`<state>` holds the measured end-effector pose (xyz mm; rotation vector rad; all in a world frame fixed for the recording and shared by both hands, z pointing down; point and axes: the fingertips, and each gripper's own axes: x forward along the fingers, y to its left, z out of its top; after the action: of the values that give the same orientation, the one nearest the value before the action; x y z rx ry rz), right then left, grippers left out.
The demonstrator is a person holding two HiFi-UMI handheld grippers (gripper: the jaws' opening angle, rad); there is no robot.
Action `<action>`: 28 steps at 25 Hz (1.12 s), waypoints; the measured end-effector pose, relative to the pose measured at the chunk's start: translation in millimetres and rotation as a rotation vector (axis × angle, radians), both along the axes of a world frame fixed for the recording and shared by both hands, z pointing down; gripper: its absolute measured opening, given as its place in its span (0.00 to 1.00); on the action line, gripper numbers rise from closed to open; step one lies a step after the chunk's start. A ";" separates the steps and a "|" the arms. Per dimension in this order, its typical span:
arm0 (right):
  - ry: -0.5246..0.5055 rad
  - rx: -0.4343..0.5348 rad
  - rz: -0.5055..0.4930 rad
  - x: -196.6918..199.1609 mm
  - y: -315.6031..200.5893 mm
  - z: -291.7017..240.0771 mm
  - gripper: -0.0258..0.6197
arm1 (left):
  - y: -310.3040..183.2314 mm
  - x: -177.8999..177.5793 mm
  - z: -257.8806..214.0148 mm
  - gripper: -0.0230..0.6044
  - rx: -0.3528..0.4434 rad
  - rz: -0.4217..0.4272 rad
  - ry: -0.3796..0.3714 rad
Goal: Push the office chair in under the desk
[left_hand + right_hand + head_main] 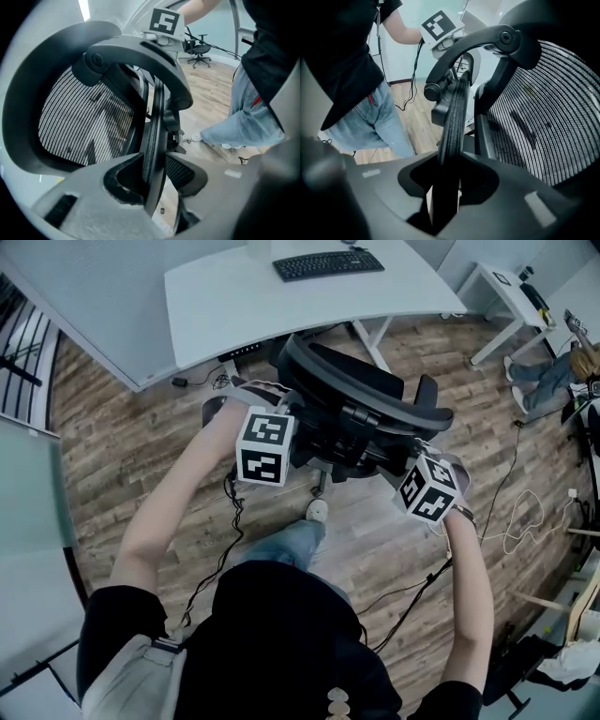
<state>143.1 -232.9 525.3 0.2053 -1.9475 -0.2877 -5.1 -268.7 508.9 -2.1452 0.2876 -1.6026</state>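
Observation:
A black mesh office chair (361, 404) stands on the wood floor in front of the white desk (281, 296), its seat partly beneath the desk edge. My left gripper (286, 411) is shut on the left rim of the backrest; in the left gripper view the rim (157, 117) runs between the jaws of that gripper (152, 180), with the mesh (79, 122) to its left. My right gripper (412, 444) is shut on the right rim; in the right gripper view the rim (454, 117) sits between the jaws of that gripper (447, 185).
A black keyboard (328, 263) lies on the desk. Cables (220, 559) trail over the floor by my shoe (318, 511). A smaller white table (506, 296) and a seated person's legs (544, 376) are at the right. Another office chair (199, 49) stands far off.

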 end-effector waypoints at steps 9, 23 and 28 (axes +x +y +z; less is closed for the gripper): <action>0.002 0.009 -0.143 21.2 -41.4 11.2 0.23 | -19.0 17.8 11.6 0.27 0.003 -0.134 -0.004; -0.003 0.010 -0.296 41.6 -171.9 5.1 0.22 | -128.2 36.9 5.3 0.27 -0.006 -0.292 -0.011; -0.001 -0.014 -0.328 42.7 -200.3 3.6 0.23 | -150.4 38.8 3.0 0.27 -0.001 -0.326 -0.005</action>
<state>185.8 -433.2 528.9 -0.1258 -1.9804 -0.4887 33.7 -419.1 511.9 -2.1798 0.6643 -1.7789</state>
